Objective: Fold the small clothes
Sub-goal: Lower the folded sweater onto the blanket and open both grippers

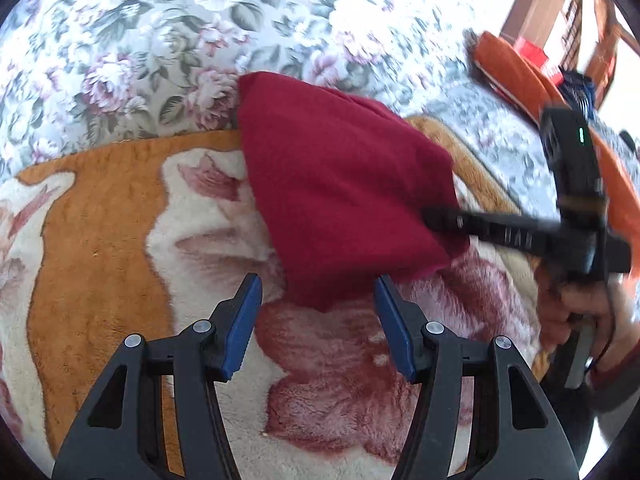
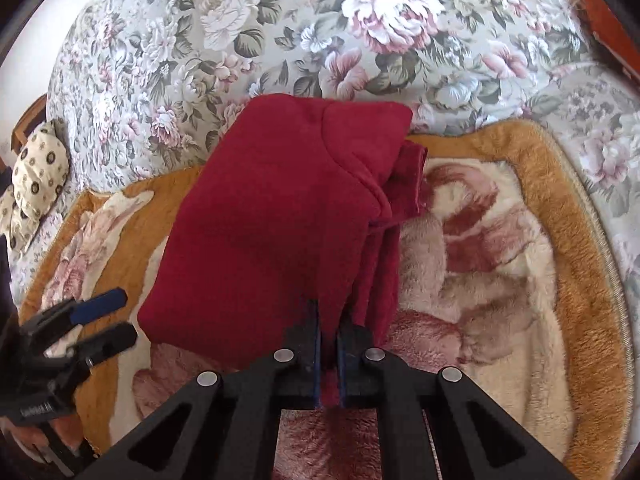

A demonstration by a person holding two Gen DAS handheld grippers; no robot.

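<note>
A dark red garment lies folded on a fleece blanket, its near edge lifted. In the right wrist view the garment shows a folded layer along its right side. My right gripper is shut on the near edge, with red cloth pinched between its pads. The left wrist view shows it biting the garment's right edge. My left gripper stands open at the near corner. That corner hangs between its blue pads without touching them. From the right wrist view it sits open at the lower left, beside the garment.
An orange and cream fleece blanket covers a floral bedspread. A patterned pillow lies at the far left. An orange object and wooden furniture stand at the upper right. A person's hand holds the right gripper's handle.
</note>
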